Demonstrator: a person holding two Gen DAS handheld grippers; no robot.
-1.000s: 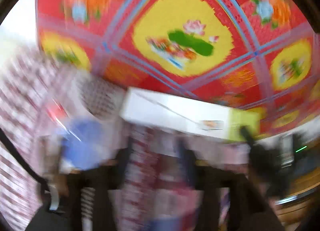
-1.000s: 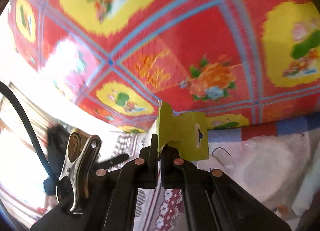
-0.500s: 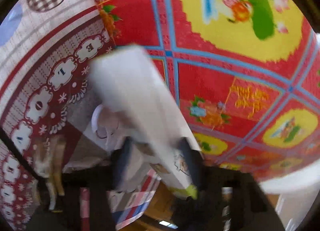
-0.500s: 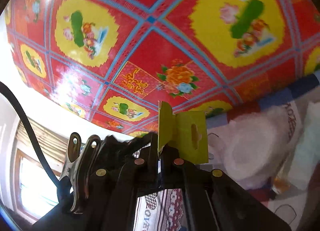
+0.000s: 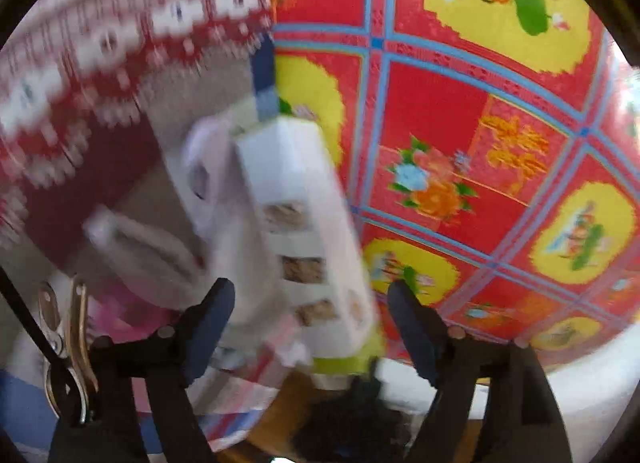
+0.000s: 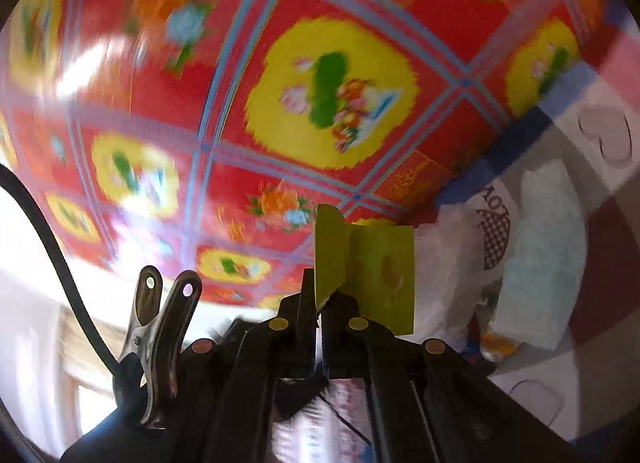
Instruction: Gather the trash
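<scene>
I'm running two grippers here. My left gripper has its jaws opening, two dark fingers spread wide, and one long white carton sits between them, blurred, tilted, its lime-green end nearest the camera; I count three brownish windows on its side (could be printed pictures, too smeared to tell). I can't see either pad pressing on it, the right finger stands clearly apart from it. The carton lies over one patterned cloth bag, red and white with a grey inside, and there is crumpled white stuff in the bag just left of the carton. My right gripper is clamped tight on one yellow-green card tab with one hang hole in it, the tab standing upright out of the closed jaws. One metal spring clip hangs on that gripper's left side, one black cable curves past it. To the right in the right wrist view lies the same bag's open mouth with white and pale blue wrappers inside, count unclear. Under everything is one red mat with yellow medallions and blue grid lines.
</scene>
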